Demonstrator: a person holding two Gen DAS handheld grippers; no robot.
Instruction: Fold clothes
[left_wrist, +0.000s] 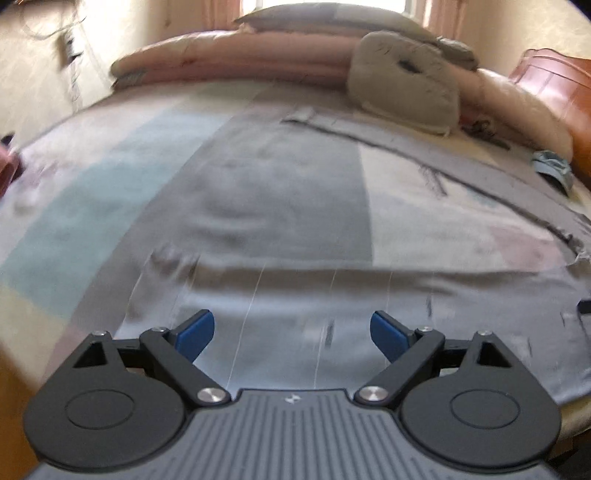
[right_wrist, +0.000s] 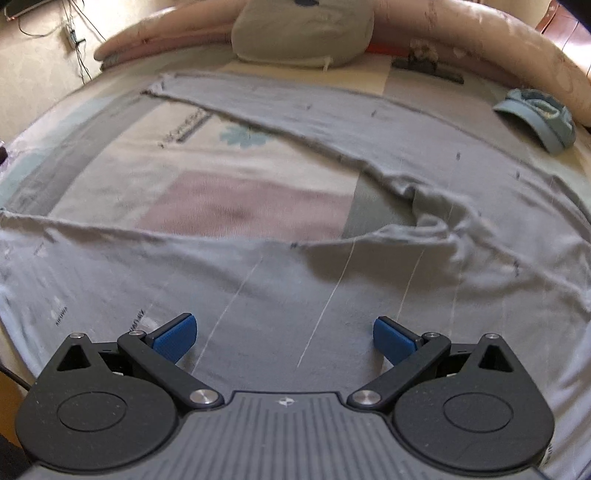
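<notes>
Grey trousers with thin pale stripes lie spread flat on the bed, legs apart in a V. In the right wrist view the near leg (right_wrist: 258, 288) runs across the foreground and the far leg (right_wrist: 295, 107) reaches toward the pillow; the crotch is bunched at the right. My right gripper (right_wrist: 283, 338) hovers open above the near leg, nothing between its blue pads. In the left wrist view the same near leg (left_wrist: 295, 306) lies under my left gripper (left_wrist: 291, 330), which is also open and holds nothing. The far leg (left_wrist: 424, 144) shows at the right.
A patchwork bedsheet (right_wrist: 240, 199) covers the bed. A grey pillow (right_wrist: 303, 37) and pink rolled quilts (left_wrist: 240, 55) lie along the far side. A light blue cap (right_wrist: 543, 118) sits at the right. A wooden headboard (left_wrist: 554, 81) stands far right; wall cables (right_wrist: 72, 37) hang at left.
</notes>
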